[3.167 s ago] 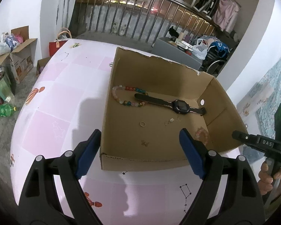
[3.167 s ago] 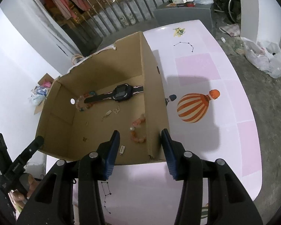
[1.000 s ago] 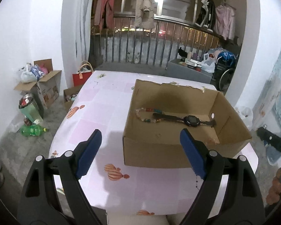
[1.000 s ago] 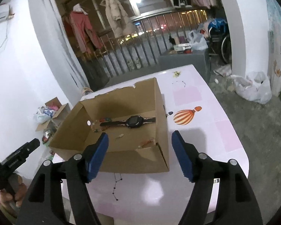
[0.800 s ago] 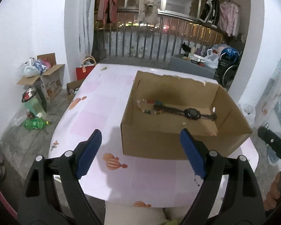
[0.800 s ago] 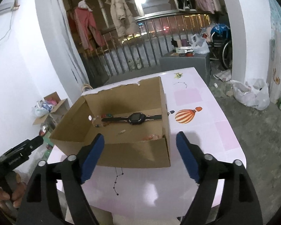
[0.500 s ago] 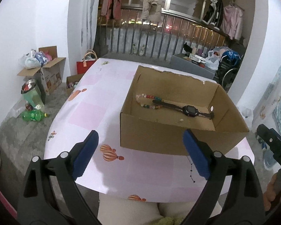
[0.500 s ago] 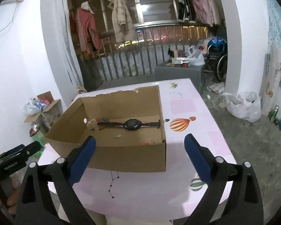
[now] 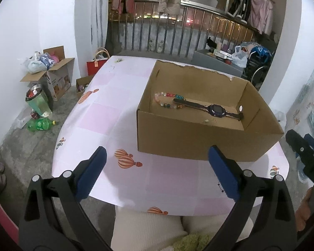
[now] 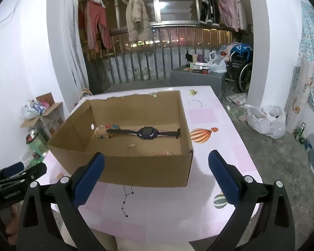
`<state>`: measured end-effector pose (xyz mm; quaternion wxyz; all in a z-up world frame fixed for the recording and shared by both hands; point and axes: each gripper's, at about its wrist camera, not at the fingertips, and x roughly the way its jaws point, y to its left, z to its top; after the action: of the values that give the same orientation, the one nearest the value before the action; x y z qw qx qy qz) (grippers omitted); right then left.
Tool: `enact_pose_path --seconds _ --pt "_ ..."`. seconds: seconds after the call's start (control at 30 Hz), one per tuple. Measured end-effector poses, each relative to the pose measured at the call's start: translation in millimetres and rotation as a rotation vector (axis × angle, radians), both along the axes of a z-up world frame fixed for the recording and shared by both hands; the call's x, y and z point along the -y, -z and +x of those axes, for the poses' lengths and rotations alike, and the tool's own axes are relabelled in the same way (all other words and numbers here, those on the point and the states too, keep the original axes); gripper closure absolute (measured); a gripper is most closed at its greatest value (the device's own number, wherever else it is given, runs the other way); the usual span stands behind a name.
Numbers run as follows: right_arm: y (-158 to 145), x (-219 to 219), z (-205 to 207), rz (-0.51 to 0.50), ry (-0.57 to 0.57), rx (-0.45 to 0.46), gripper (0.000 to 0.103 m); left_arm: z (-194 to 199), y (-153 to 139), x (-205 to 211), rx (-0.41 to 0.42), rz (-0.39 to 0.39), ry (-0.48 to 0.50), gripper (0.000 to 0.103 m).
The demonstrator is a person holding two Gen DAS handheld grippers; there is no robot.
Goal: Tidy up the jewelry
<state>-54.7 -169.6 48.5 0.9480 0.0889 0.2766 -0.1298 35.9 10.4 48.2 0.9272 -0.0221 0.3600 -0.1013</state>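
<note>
Cardboard box (image 9: 198, 144) now sits well ahead of both backed-off tongs, left gripper (image 9: 157, 171) and right gripper (image 10: 156, 173) opening empty, so sorting seems finished.

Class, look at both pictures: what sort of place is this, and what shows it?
Probably a home next to a balcony: coats hang above a metal railing, with a cloth-covered table and bags on the floor.

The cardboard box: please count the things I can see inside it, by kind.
In the open brown cardboard box:
Dark purple-faced wristwatch with black strap: 1
Multicoloured bead bracelet: 1
Pink-orange bead bracelet, partly hidden by the near wall: 1
Small pale pieces, too small to identify: at least 1
Total: at least 4
</note>
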Motion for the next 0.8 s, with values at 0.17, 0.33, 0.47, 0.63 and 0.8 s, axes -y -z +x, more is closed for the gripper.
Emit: enact_pose_path --seconds 0.17,0.33,0.47,0.63,0.8 --pt "-4 -2 -3 -0.032 0.035 0.013 0.006 -5 -7 3 0.040 -0.007 0.017 0.009" --pt "-10 -5 -2 -0.044 0.049 0.012 0.006 -9 -14 12 0.101 0.045 0.022 0.009" --pt "-12 -9 -2 -0.053 0.061 0.005 0.006 -10 -19 12 0.129 0.064 -0.023 0.008" --pt "-10 -13 -3 -0.077 0.072 0.003 0.006 -10 -20 6 0.146 0.071 -0.029 0.008" --pt "-5 -17 -3 -0.090 0.064 -0.008 0.006 -5 -16 1 0.103 0.062 -0.027 0.008"
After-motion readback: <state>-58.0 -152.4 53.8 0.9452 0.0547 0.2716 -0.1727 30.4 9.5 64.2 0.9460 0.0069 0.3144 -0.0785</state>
